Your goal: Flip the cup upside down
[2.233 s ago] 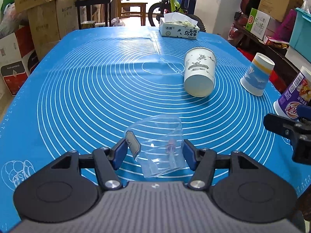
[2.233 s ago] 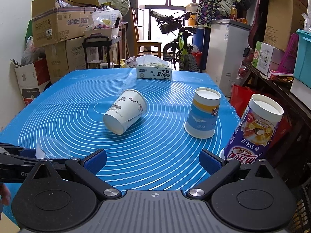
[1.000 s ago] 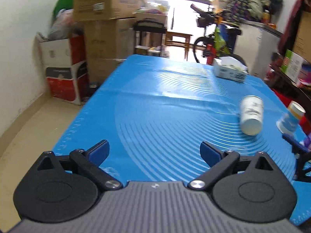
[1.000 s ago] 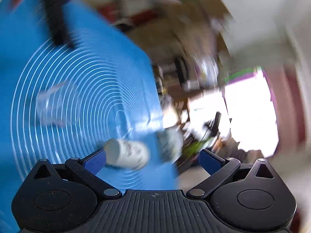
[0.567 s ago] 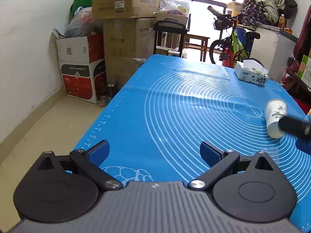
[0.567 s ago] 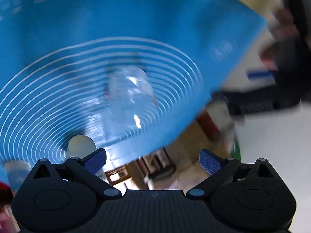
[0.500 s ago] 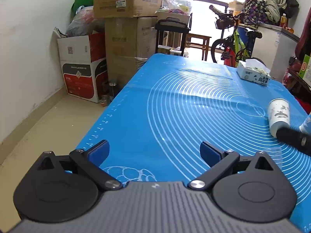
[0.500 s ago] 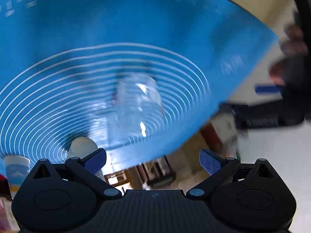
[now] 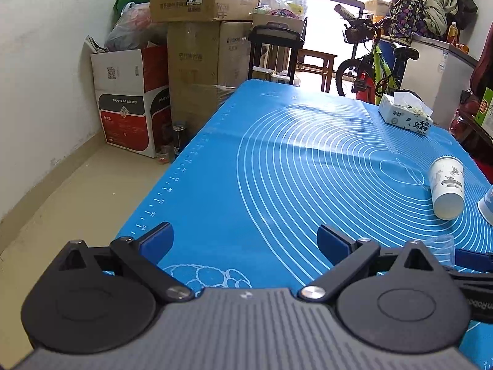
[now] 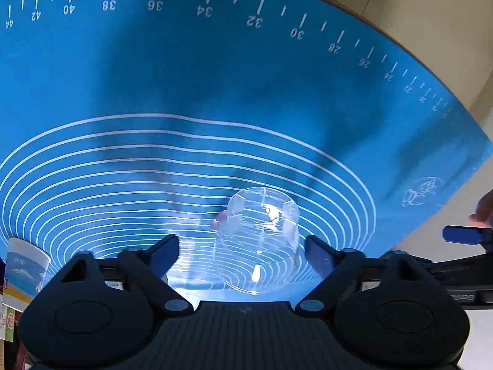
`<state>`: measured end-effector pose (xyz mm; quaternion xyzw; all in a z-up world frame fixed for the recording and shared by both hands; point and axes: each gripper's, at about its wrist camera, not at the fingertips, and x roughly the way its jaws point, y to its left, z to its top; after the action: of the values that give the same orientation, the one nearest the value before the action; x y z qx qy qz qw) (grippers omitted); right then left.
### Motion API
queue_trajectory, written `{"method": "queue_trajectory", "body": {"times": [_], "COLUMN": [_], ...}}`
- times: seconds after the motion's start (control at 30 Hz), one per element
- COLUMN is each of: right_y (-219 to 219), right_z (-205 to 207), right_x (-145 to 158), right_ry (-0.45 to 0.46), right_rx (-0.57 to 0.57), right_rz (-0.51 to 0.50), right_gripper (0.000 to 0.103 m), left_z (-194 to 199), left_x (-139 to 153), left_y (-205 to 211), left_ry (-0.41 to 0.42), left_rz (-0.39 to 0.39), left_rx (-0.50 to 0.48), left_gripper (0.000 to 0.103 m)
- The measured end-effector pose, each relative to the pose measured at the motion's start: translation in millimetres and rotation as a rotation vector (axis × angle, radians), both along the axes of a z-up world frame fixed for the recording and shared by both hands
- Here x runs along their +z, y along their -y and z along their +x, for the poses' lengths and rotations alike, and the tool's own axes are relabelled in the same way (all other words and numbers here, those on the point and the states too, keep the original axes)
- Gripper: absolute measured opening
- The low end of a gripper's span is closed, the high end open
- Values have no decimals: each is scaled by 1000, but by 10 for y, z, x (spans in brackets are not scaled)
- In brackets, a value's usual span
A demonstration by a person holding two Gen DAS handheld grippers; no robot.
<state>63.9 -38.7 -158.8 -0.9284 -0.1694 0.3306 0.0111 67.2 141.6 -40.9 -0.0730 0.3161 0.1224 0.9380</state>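
The clear plastic cup (image 10: 257, 240) lies on the blue mat (image 10: 215, 92) that covers the table, right between the fingers of the right gripper (image 10: 242, 254). That gripper is spread wide, with a gap on either side of the cup, so it is not touching it. Its camera view is turned over, and whether the cup stands or lies tilted is hard to tell.

From the left wrist, part of the cup (image 9: 442, 243) shows low on the right. The left gripper (image 9: 245, 239) is also spread wide and holds nothing, over the mat near its ruler edge. Farther off, a white paper cup (image 9: 446, 192) lies on its side, and a tissue box (image 9: 405, 118) sits beyond it.
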Motion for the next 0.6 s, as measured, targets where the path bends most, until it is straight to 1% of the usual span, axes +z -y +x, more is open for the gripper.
{"method": "queue_trajectory", "body": {"times": [0.03, 0.07, 0.23, 0.33, 0.37, 0.5, 0.6], "right_y": [-4, -8, -35, -57, -84, -224, -375], "right_z": [-1, -3, -37, -54, -45, -21, -10], "right_x": [-13, -23, -54, -34, 3, 102, 242], "right_ry": [-4, -9, -35, -53, -65, -129, -204], "right_rx": [-3, 0, -48, -86, -114, -279, -434], "right_rz": [3, 12, 42, 94, 127, 334, 567], "right_gripper": [71, 60, 59, 59, 58, 58, 58], "left_z": [0, -1, -7, -12, -11, -10, 1], "left_x": [-1, -2, 2, 5, 7, 32, 59], "left_y": [-6, -8, -20, -16, -12, 10, 41], "left_ry": [0, 0, 2, 3, 3, 11, 18], "left_rz": [-1, -1, 0, 5, 6, 12, 17], "left_rx": [1, 2, 7, 5, 5, -2, -9], "left_gripper": [99, 99, 99, 99, 99, 99, 98]}}
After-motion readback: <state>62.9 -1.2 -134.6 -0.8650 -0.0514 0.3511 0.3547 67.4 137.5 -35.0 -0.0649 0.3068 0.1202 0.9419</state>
